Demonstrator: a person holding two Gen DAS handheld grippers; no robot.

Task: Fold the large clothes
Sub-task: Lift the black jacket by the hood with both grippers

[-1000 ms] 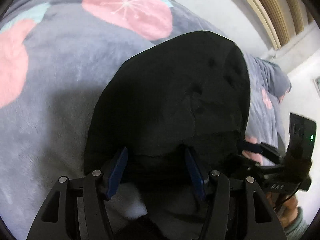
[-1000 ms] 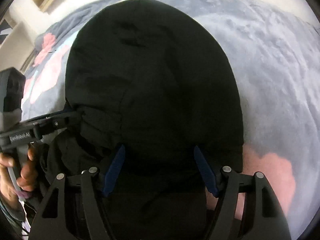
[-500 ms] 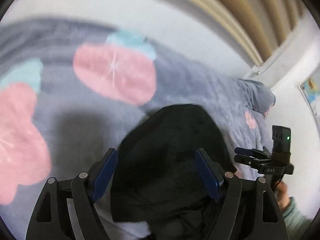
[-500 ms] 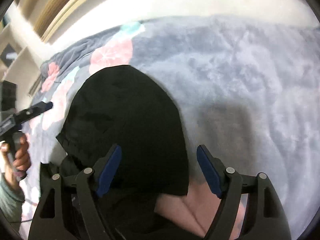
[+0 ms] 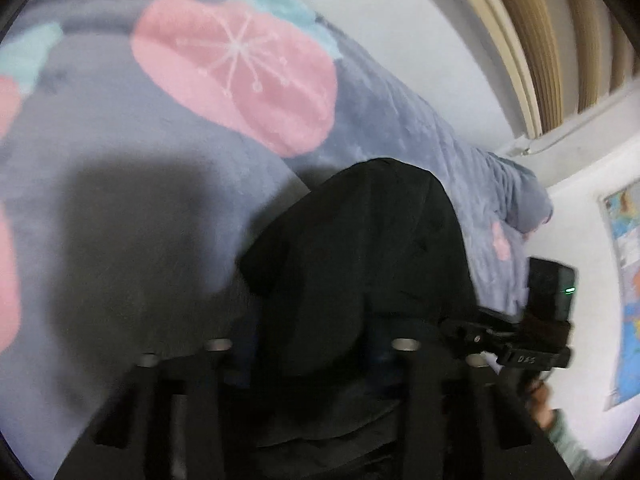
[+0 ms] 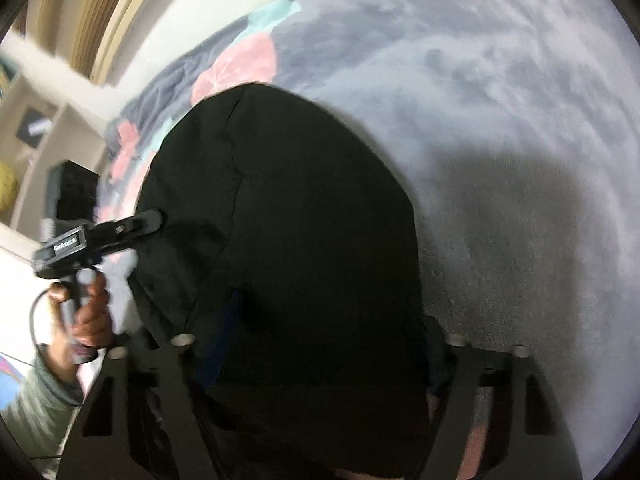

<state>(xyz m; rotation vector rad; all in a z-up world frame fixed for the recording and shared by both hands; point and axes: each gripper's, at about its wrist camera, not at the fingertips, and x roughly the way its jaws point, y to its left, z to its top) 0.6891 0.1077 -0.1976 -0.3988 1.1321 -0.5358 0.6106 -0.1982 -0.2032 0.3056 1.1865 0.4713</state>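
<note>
The black garment [image 6: 288, 240] lies bunched on the bed's grey blanket [image 6: 500, 128], partly folded, not yet flat. Left tool [image 5: 316, 352] and right tool [image 6: 320, 344] are both closing, cloth between their jaws. More folds seem to remain.

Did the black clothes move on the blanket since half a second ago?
Yes. In the right wrist view the black garment now spreads farther up toward the pink flower on the grey blanket.
</note>
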